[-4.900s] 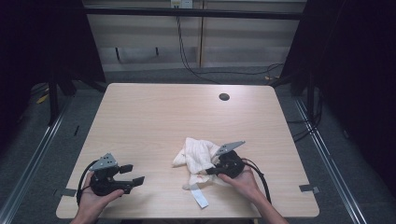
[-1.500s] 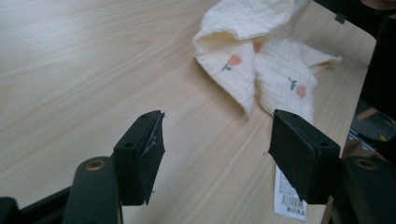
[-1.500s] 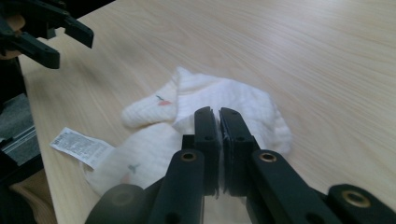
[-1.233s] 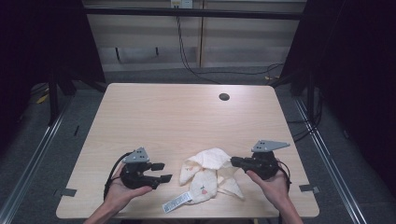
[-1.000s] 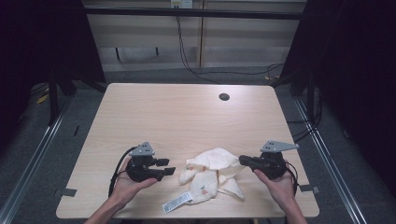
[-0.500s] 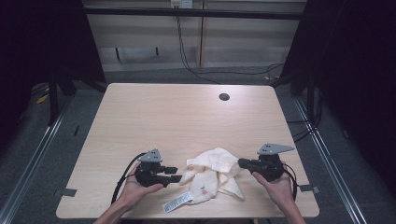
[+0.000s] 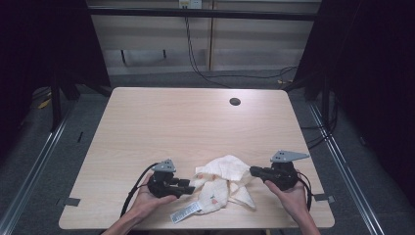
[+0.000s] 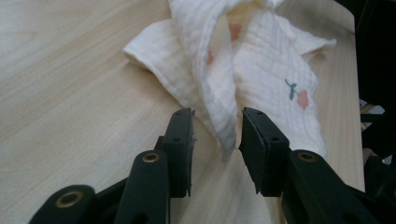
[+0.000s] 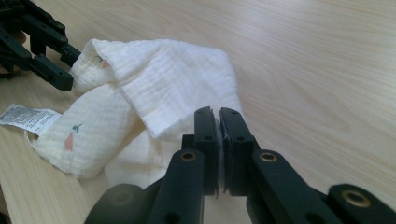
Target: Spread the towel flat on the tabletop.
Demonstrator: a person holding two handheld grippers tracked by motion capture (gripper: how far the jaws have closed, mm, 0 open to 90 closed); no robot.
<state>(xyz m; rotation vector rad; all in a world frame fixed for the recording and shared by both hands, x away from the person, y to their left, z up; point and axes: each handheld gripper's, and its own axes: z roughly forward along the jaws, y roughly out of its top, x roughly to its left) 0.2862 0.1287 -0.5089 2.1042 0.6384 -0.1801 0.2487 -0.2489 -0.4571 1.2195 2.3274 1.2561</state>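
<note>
A: Wood-grain bench [image 7: 195,127], pale laminate, cable hole [image 7: 235,102] at the far side. What's on it?

B: One white muslin cloth [image 7: 222,183], crumpled, near the front edge between the two hands. Small fruit prints in orange and green, care label [image 7: 185,212] sticking out at the near-left side.

A: How will it handle?

B: My read: very light, soft, limp. No stiffness, so it will drape and sag from whichever point is lifted. Not fragile, not slippery, the crinkle weave should give the pads bite. Best taken at a corner or a hem edge, thin layers only, not the bunched middle.

A: Right hand-held gripper [image 9: 218,116]?

B: Clenched. Jaws look pressed together on a thin edge of the cloth at its right side, fabric running in between them.

A: Left hand-held gripper [image 8: 217,135]?

B: Jaws have just been closing, with a hanging fold of the cloth in the gap. Pads still stand clear of the fabric on both sides, so nothing grasped there yet. It sits low at the cloth's left end.
</note>
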